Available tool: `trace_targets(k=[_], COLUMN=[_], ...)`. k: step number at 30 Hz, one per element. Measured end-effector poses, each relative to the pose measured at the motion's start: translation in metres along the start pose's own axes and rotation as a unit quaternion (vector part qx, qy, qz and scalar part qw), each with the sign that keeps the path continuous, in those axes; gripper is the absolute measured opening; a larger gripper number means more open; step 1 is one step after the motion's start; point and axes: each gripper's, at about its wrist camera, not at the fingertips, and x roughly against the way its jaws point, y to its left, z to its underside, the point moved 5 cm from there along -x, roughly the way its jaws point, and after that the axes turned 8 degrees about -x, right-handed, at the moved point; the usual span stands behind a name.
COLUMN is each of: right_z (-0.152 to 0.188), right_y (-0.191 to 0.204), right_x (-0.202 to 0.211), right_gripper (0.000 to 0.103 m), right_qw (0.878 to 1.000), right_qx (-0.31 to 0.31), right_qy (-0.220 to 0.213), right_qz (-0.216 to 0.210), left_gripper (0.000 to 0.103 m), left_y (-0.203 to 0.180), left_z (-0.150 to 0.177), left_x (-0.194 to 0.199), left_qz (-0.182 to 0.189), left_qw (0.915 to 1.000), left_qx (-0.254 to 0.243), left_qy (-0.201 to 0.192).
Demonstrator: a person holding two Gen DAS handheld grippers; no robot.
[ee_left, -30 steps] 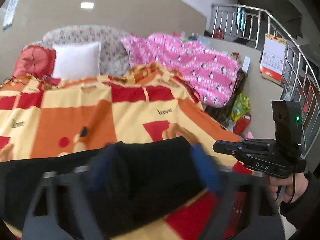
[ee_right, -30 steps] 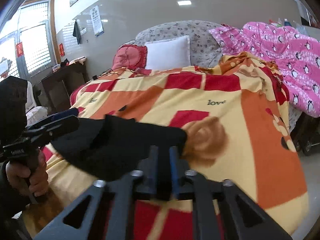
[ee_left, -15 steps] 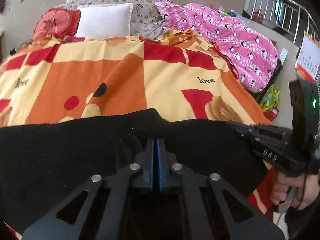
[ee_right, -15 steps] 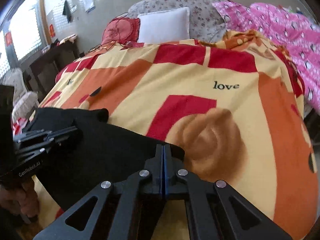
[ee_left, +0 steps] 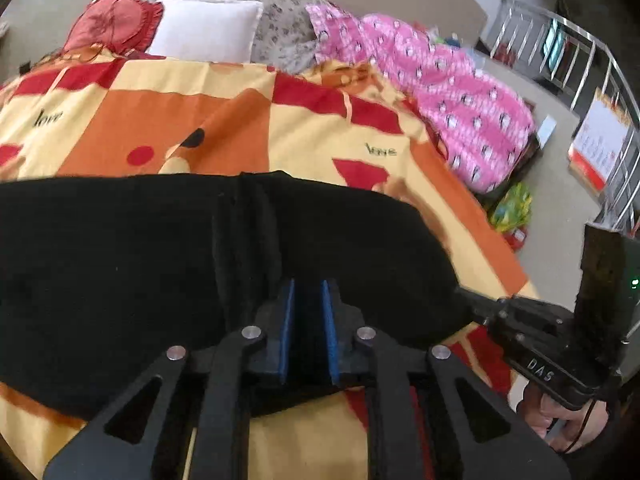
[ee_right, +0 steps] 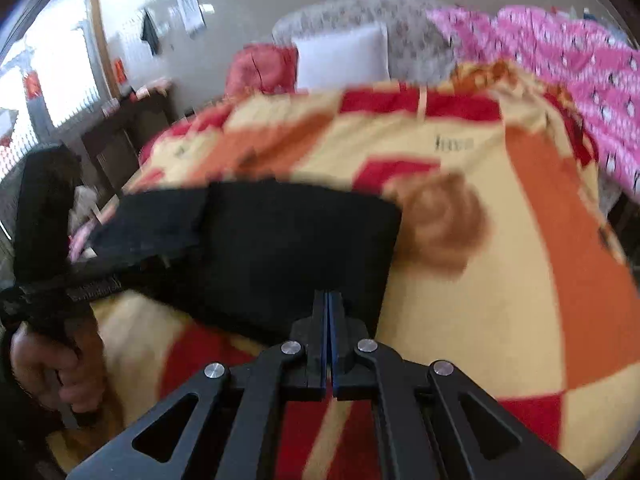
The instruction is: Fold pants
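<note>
The left gripper (ee_left: 308,292) stands narrowly parted: its two blue pads (ee_left: 286,332) show a small gap with black cloth between and beneath them. Whether the pads pinch the cloth cannot be determined. The right gripper (ee_right: 327,300) has its pads pressed together, with their tips at the near edge of the black pants (ee_right: 280,248). A fold of cloth between the pads cannot be confirmed.

The pants (ee_left: 160,264) lie across the near part of the bed, on the orange, red and yellow blanket (ee_left: 200,120). In the left wrist view the right gripper (ee_left: 476,304) meets the right end of the garment.

The right wrist view is motion-blurred. The black fabric shows no seams or waistband. The left edge of the pants is cut off in the left wrist view.

A white pillow (ee_left: 208,32) and a pink quilt (ee_left: 440,92) lie beyond the blanket.
</note>
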Motion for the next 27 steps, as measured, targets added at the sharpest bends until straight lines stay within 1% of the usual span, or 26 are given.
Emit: trace_targets(k=[2,4,5,6,7,8,9,10,12,14,15,16,17,19,21,22,23,25,27], right_z=[0.000,-0.004,-0.007,-0.009,-0.012,-0.015,-0.016,-0.017,-0.018,-0.018,-0.019,-0.019,-0.019,-0.018,-0.017,-0.017,-0.017,-0.017,-0.017], right_y=[-0.001,0.000,0.002,0.005,0.010,0.016,0.018,0.023,0.032,0.038,0.041,0.042,0.042,0.041,0.042,0.042,0.043,0.043,0.044], right_x=[0.000,0.003,0.009,0.014,0.021,0.026,0.028,0.030,0.028,0.024,0.024,0.027,0.029,0.032,0.031,0.030,0.029,0.029,0.028], right_gripper=[0.000,0.000,0.006,0.007,0.007,0.012,0.017,0.025,0.026,0.026,0.026,0.026,0.026,0.026,0.026,0.027,0.027,0.027,0.027], right_qw=[1.000,0.999,0.998,0.998,0.997,0.996,0.995,0.993,0.991,0.991,0.991,0.990,0.989,0.988,0.988,0.989,0.989,0.989,0.990], right_qx=[-0.018,-0.039,-0.052,-0.059,-0.065,-0.069,-0.074,-0.079,-0.076,-0.065,-0.060,-0.060,-0.063,-0.067,-0.065,-0.063,-0.060,-0.060,-0.057], right_qy=[-0.006,-0.003,-0.014,-0.024,-0.040,-0.058,-0.068,-0.085,-0.110,-0.115,-0.119,-0.128,-0.134,-0.140,-0.137,-0.136,-0.133,-0.132,-0.129], right_qz=[0.000,0.009,0.011,0.011,0.010,0.013,0.013,0.009,0.007,0.009,0.010,0.006,0.006,0.012,0.014,0.013,0.010,0.012,0.011], left_gripper=[0.012,0.016,0.026,0.039,0.046,0.058,0.061,0.063,0.074,0.080,0.081,0.082,0.082,0.083,0.083,0.083,0.083,0.083,0.083], left_y=[-0.002,0.001,0.003,0.006,0.010,0.014,0.017,0.021,0.034,0.050,0.062,0.074,0.088,0.117,0.143,0.154,0.166,0.181,0.193], left_z=[0.001,0.001,0.000,0.000,-0.001,-0.001,-0.002,-0.002,0.003,0.013,0.021,0.029,0.039,0.059,0.073,0.078,0.082,0.086,0.089], left_x=[0.000,0.005,0.013,0.020,0.031,0.044,0.054,0.064,0.087,0.109,0.120,0.129,0.140,0.156,0.162,0.161,0.158,0.146,0.135], left_qz=[-0.001,0.020,0.040,0.044,0.042,0.035,0.035,0.040,0.043,0.042,0.039,0.032,0.024,0.006,-0.010,-0.017,-0.024,-0.004,0.006], left_qw=[1.0000,0.9998,0.9988,0.9981,0.9973,0.9962,0.9948,0.9932,0.9897,0.9853,0.9819,0.9783,0.9727,0.9580,0.9420,0.9348,0.9275,0.9170,0.9050], left_qx=[-0.007,0.007,0.024,0.033,0.042,0.051,0.059,0.068,0.092,0.120,0.141,0.163,0.189,0.244,0.293,0.314,0.338,0.372,0.405], left_qy=[-0.003,-0.005,-0.015,-0.026,-0.044,-0.062,-0.075,-0.086,-0.101,-0.114,-0.120,-0.125,-0.133,-0.151,-0.164,-0.165,-0.157,-0.144,-0.130])
